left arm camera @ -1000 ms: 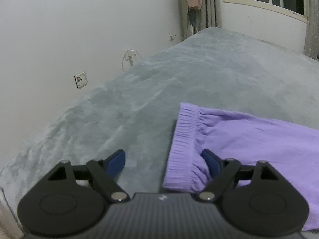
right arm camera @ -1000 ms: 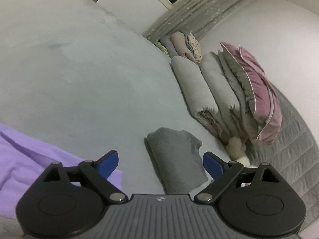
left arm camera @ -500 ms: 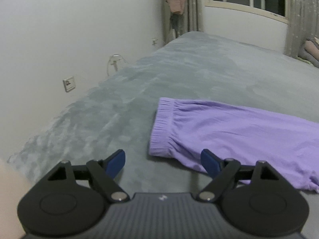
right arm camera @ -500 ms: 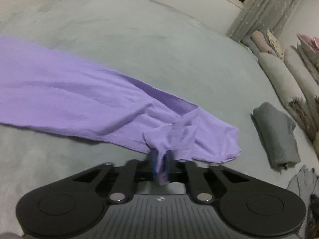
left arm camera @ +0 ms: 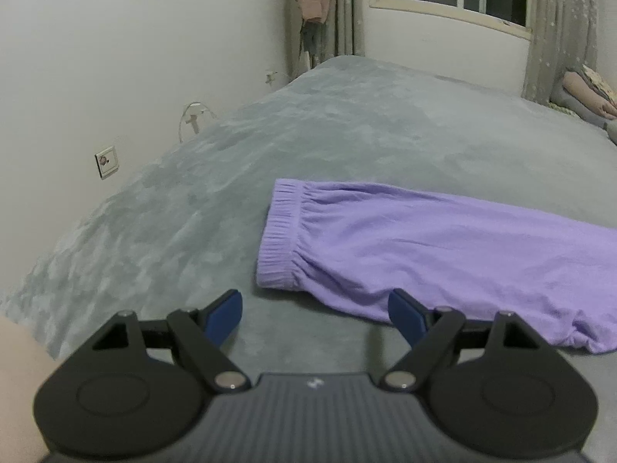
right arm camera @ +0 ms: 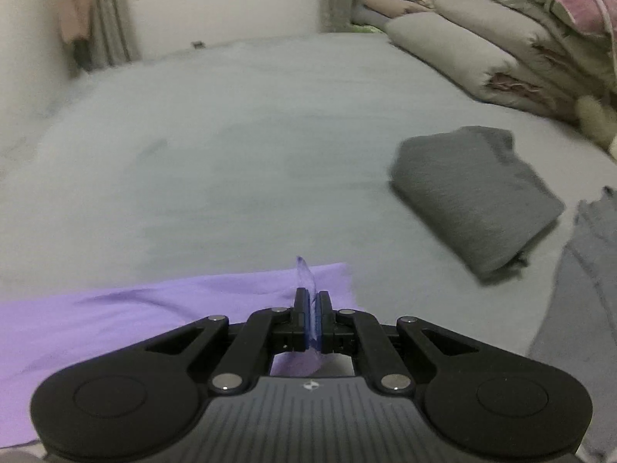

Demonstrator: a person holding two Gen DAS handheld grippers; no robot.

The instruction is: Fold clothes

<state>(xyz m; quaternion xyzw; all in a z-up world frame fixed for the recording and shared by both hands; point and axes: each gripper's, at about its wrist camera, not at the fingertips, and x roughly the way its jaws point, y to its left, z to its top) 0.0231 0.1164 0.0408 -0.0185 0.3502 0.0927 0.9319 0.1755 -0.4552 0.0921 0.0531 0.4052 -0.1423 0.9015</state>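
Observation:
Purple trousers (left arm camera: 416, 247) lie flat across the grey bed (left arm camera: 347, 135), their elastic waistband (left arm camera: 281, 239) nearest my left gripper (left arm camera: 314, 310). That gripper hovers open just short of the waistband's lower corner, its blue pads (left arm camera: 223, 312) wide apart and empty. In the right wrist view the far end of the purple trousers (right arm camera: 115, 316) stretches off to the left. My right gripper (right arm camera: 310, 308) is shut on a thin pinch of that purple cloth, which sticks up between the pads.
A folded dark grey garment (right arm camera: 474, 196) lies to the right on the bed, with another grey cloth (right arm camera: 578, 293) at the right edge. Rolled quilts and pillows (right arm camera: 501, 38) are stacked along the far right. A white wall with a socket (left arm camera: 106, 162) borders the bed's left side.
My right gripper went from open to shut on the trousers' end, then swung round with the cloth in it. The left gripper drew back from the waistband and stayed open.

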